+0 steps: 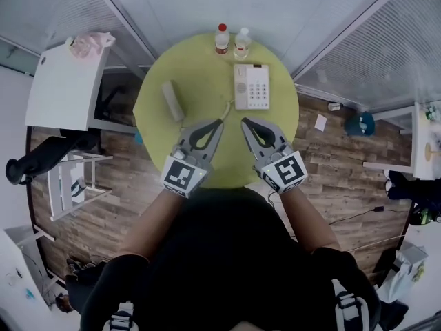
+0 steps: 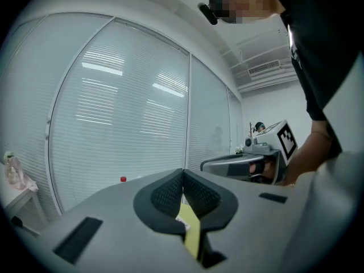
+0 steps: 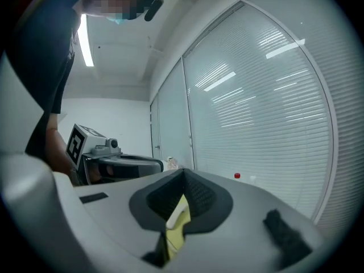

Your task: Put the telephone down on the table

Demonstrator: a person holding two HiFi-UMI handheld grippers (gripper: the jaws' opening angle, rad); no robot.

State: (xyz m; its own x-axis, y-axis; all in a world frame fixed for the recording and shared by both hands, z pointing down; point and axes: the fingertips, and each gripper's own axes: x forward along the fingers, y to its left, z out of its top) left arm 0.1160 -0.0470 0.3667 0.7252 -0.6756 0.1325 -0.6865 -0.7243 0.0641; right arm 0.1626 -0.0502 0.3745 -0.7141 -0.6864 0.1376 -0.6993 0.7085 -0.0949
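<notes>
The white telephone base (image 1: 251,86) with its keypad sits at the far right of the round yellow-green table (image 1: 207,71). Its grey handset (image 1: 172,101) lies flat on the table to the left, off the base, with a thin cord (image 1: 226,109) running between them. My left gripper (image 1: 220,122) and right gripper (image 1: 244,121) hover side by side over the table's near part, both shut with nothing between the jaws. In the left gripper view the left gripper (image 2: 183,174) has its pads meeting; the right gripper (image 3: 183,176) looks the same in its own view.
Two small bottles (image 1: 221,38) (image 1: 242,42) stand at the table's far edge, behind the telephone. A white side table (image 1: 65,85) and a black chair (image 1: 41,158) are to the left. Window blinds close off the far side.
</notes>
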